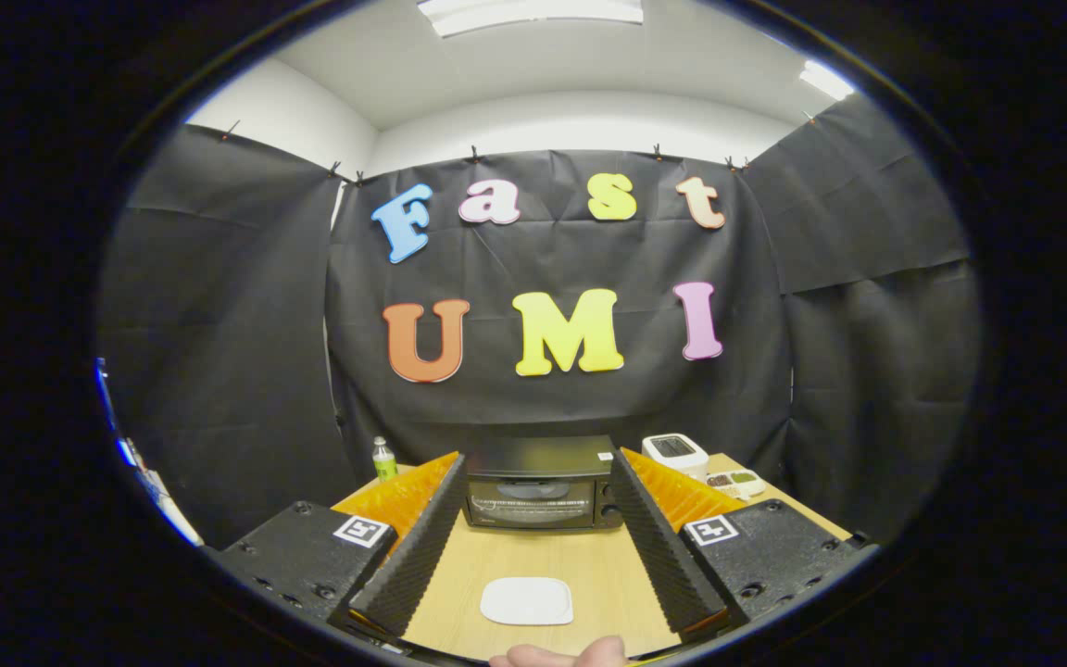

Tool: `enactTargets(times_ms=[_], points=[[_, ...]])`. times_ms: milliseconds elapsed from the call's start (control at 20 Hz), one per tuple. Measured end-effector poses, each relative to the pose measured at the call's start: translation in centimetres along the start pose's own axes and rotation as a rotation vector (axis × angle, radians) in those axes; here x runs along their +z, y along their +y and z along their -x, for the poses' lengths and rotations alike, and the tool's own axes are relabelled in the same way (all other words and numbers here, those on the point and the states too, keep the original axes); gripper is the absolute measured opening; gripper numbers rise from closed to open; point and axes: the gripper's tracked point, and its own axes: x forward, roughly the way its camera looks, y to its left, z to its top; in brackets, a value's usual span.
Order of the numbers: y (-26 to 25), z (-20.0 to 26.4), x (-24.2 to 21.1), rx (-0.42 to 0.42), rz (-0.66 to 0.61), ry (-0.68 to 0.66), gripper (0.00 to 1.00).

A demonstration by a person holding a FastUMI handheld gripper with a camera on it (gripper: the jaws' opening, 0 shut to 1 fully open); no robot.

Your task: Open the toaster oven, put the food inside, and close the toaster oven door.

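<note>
A black toaster oven [541, 484] stands at the far end of the wooden table [543, 556], its glass door shut. A flat white square plate [527, 600] lies on the table between my fingers, nearer to me than the oven, with nothing visible on it. My gripper [539, 472] is open wide, the two fingers [418, 547] spread to either side of the oven and holding nothing. The oven sits just beyond the fingertips. A fingertip of a person's hand [559, 655] shows just below the plate.
A small green bottle [384, 458] stands at the back left of the table. A white toaster [675, 454] and a small tray of food [735, 482] sit at the back right. Black cloth walls close the booth on three sides.
</note>
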Motion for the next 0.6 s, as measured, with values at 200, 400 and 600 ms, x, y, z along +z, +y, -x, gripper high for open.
enactTargets(times_ms=[200,400,600], points=[[0.16,0.35,0.01,-0.001,-0.002,0.002,1.0],[0.48,0.49,0.02,0.003,-0.004,0.005,1.0],[0.53,0.4,-0.01,0.008,-0.007,0.007,1.0]])
